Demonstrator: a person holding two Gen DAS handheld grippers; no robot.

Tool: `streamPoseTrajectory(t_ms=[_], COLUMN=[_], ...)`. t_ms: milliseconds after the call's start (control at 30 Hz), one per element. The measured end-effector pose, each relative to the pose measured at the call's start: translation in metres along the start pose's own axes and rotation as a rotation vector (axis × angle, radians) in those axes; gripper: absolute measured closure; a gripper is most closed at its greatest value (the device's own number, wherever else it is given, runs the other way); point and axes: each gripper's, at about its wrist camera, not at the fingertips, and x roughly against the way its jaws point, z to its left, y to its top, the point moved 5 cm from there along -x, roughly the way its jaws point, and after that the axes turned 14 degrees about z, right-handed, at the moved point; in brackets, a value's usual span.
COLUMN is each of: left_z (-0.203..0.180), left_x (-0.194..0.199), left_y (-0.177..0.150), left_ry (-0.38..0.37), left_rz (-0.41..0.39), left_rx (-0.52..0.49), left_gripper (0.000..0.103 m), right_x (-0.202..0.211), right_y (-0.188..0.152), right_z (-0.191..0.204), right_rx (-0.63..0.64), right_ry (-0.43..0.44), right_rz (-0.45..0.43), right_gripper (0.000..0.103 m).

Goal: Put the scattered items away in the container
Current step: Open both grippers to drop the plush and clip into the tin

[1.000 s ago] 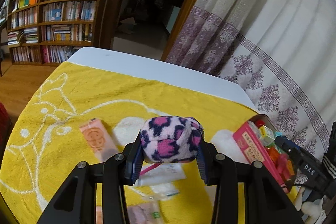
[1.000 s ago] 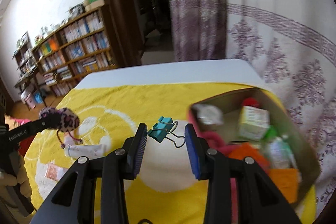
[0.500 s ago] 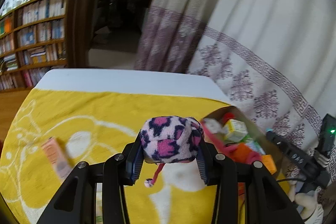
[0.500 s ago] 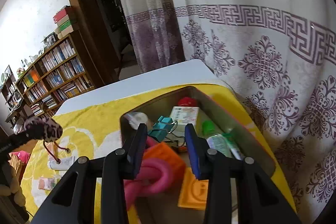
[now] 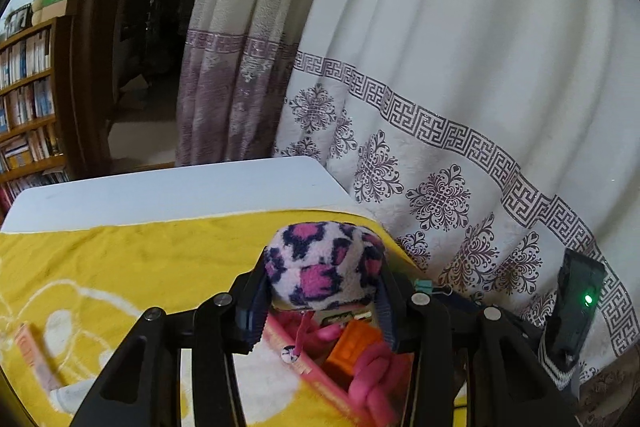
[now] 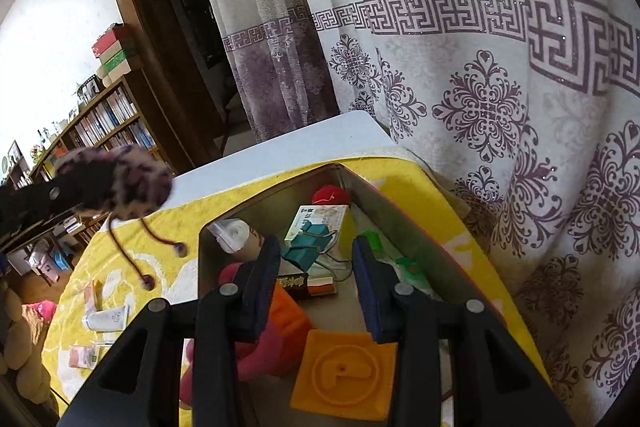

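Observation:
A pink-and-navy leopard plush pouch (image 5: 320, 267) sits between the pads of my left gripper (image 5: 322, 287). The jaws are opening, but the pads are still against the pouch. It hangs above the near-left edge of the metal tin (image 5: 320, 379), cords dangling. The right wrist view shows the pouch (image 6: 132, 183) left of the tin (image 6: 400, 211). My right gripper (image 6: 316, 255) is shut on a teal binder clip (image 6: 308, 243) above the tin's inside. The tin holds a red ball, a small box, orange blocks and a pink knotted piece.
The tin rests on a yellow towel (image 5: 120, 259) near the right edge of the white table (image 5: 180, 191), against a patterned curtain (image 6: 480, 107). On the towel to the left lie a white tube (image 6: 106, 319), a peach packet (image 6: 82, 355) and a peach box (image 5: 30, 351). A bookshelf (image 6: 104, 123) stands behind.
Both grippers swung right to the tin. The left carried the pouch from over the towel's middle to the tin's edge. The right brought the binder clip from beside the tin to above its contents.

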Motion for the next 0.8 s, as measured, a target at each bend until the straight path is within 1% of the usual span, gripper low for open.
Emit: streamPoseTrajectory(t_ms=[33,67,100,133,167,267,433,700,800], left_z=[-0.002,-0.002,0.0,0.002,0.004,0.011,0.031,0.056,0.065], left_x=[-0.006,-0.009,-0.011,-0.011,-0.01,-0.011,-0.012,-0.006,-0.003], left_y=[0.001,0.0,0.0,-0.002,-0.005,-0.007,-0.015,-0.034,-0.039], left_ry=[-0.013,-0.02,-0.018,-0.014,-0.017,-0.033,-0.03,0.011,0.019], left_rz=[0.01,0.017,0.018,0.001,-0.008,0.01,0.033,0.053,0.059], left_rx=[-0.002,0.0,0.01,0.022,0.027,0.049,0.122,0.183,0.207], left_gripper=[0.041,0.02,0.012,0.008,0.008,0.008,0.008,0.008,0.008], right_x=[0.0,-0.001,-0.002,-0.002,-0.002,-0.001,0.001,0.0,0.001], right_y=[0.0,0.001,0.001,0.0,0.0,-0.001,-0.002,-0.004,-0.004], right_z=[-0.002,-0.004,-0.006,-0.008,-0.011,-0.016,-0.021,-0.034,-0.033], right_rx=[-0.006,-0.012,-0.021,-0.033,-0.045,-0.066,-0.092,-0.147,-0.146], right_ry=[-0.001,0.005,0.009,0.009,0.008,0.012,0.008,-0.009,-0.014], right_rz=[-0.008,-0.012,-0.01,-0.014,-0.021,-0.021,-0.036,-0.052,-0.057], right_gripper=[0.062,0.055,0.036,0.029,0.025,0.025,0.025,0.025,0.025])
